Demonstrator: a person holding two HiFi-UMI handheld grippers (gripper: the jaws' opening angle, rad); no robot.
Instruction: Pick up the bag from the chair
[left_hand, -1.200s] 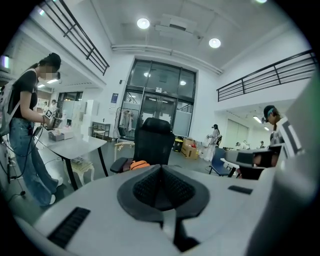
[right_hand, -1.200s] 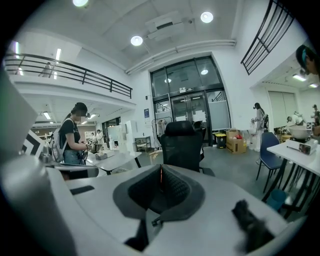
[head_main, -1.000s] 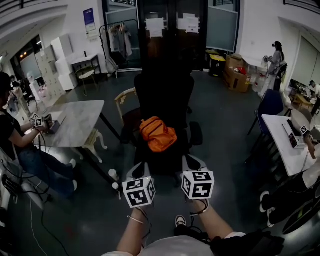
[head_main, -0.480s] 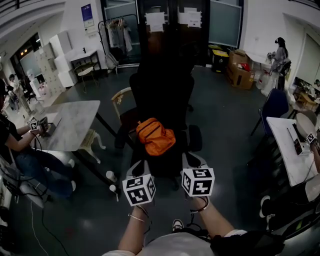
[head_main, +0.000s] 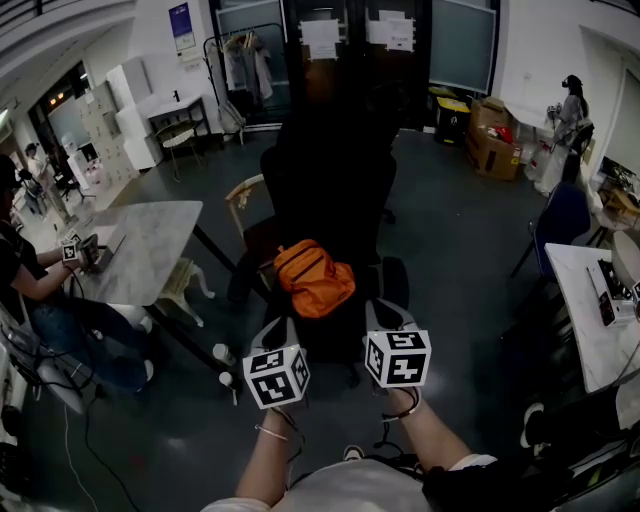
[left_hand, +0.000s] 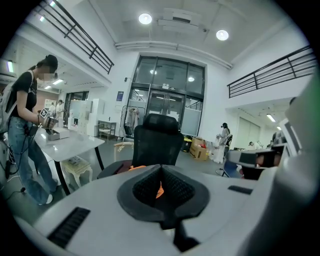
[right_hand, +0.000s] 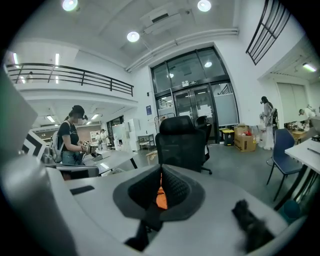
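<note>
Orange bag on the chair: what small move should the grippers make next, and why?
Probably ease both grippers forward toward the orange bag, opening the jaws on the way. The left gripper and right gripper hang short of the office chair seat, the bag lies untouched on it, and each gripper view shows the jaws together, so neither can take it yet.

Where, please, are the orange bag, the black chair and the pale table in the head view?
orange bag (head_main: 313, 278): head view, middle of its top.
black chair (head_main: 328, 195): head view, middle of the backrest.
pale table (head_main: 150, 245): head view, bare tabletop.
</note>
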